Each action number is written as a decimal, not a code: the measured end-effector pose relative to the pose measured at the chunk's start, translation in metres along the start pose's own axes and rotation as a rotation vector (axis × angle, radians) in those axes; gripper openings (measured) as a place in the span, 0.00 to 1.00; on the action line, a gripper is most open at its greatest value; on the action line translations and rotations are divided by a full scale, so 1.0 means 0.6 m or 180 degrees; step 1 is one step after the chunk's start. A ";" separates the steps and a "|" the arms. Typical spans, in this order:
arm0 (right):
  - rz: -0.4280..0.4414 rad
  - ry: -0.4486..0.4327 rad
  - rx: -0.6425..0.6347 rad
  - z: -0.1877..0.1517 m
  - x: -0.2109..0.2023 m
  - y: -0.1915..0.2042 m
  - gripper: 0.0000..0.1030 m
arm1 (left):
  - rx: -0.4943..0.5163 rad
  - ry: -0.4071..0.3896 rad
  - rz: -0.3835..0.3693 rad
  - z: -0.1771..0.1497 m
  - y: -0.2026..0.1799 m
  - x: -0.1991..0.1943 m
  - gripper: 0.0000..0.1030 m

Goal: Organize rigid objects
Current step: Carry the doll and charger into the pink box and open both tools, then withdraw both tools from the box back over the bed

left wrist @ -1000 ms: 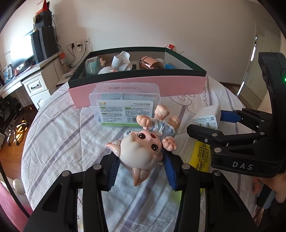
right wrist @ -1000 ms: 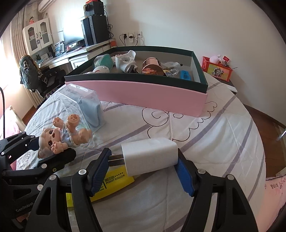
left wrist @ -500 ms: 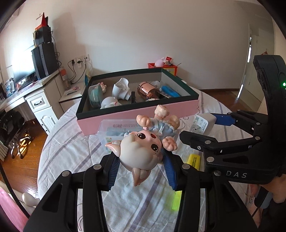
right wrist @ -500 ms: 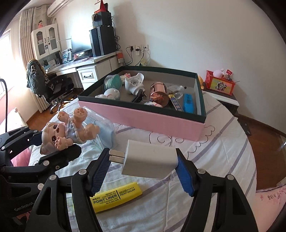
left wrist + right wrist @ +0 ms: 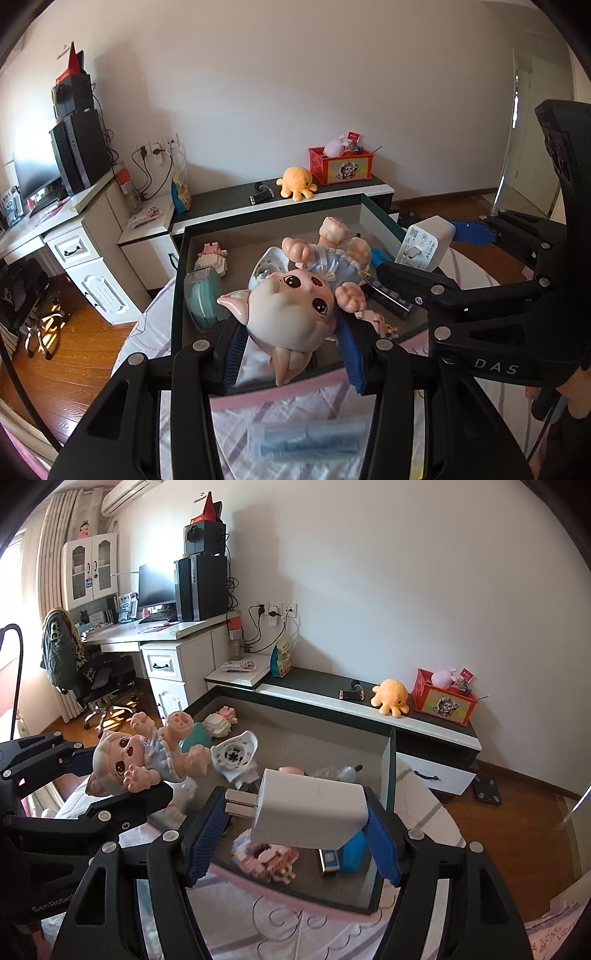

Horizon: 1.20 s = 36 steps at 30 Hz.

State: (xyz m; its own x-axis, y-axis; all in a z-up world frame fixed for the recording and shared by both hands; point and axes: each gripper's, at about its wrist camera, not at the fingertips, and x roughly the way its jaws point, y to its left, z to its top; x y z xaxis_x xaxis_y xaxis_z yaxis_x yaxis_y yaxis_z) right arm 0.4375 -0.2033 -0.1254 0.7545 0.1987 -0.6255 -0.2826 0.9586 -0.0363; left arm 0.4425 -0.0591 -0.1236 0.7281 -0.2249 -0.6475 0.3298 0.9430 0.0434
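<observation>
Both grippers have risen from the striped bedsheet and moved forward since the earlier frame, so they now hang over the open storage box instead of in front of its pink wall. In the left gripper (image 5: 291, 350) the blue pads are clamped on the big pale head of a small plastic doll with pointed ears and a light blue dress (image 5: 295, 302); the doll is in the air above the left part of the box, its feet pointing away from the camera. In the right gripper (image 5: 295, 834) the fingers are pressed on the two ends of a white rectangular power adapter with metal prongs (image 5: 308, 814), which is held above the right part of the box, prongs toward the left pad.

The shallow box with a dark green rim and pink outer wall (image 5: 388, 771) already holds several things: a round teal container (image 5: 203, 295), a white ribbed cup-like piece (image 5: 234, 755), a small pink and white block figure (image 5: 211, 258), a blue flat item (image 5: 351, 853) and a pile of pink block pieces (image 5: 266, 860). On the sheet just in front of the box lies a clear plastic case with blue contents (image 5: 306, 439). Behind the box, on a low dark shelf, sit an orange plush octopus (image 5: 391, 696) and a red box with toys (image 5: 443, 701).
</observation>
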 end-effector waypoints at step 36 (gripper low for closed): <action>0.0046 -0.0075 0.0314 0.003 -0.060 0.011 0.81 | -0.0274 -0.0335 0.0558 -0.033 0.028 -0.085 0.99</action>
State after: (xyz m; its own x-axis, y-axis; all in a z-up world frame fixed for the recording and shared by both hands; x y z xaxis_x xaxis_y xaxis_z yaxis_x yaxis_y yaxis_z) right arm 0.4095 -0.2039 -0.1017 0.7649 0.2163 -0.6067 -0.2347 0.9708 0.0502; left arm 0.3989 -0.0271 -0.1051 0.8300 -0.0759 -0.5526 0.1435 0.9864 0.0802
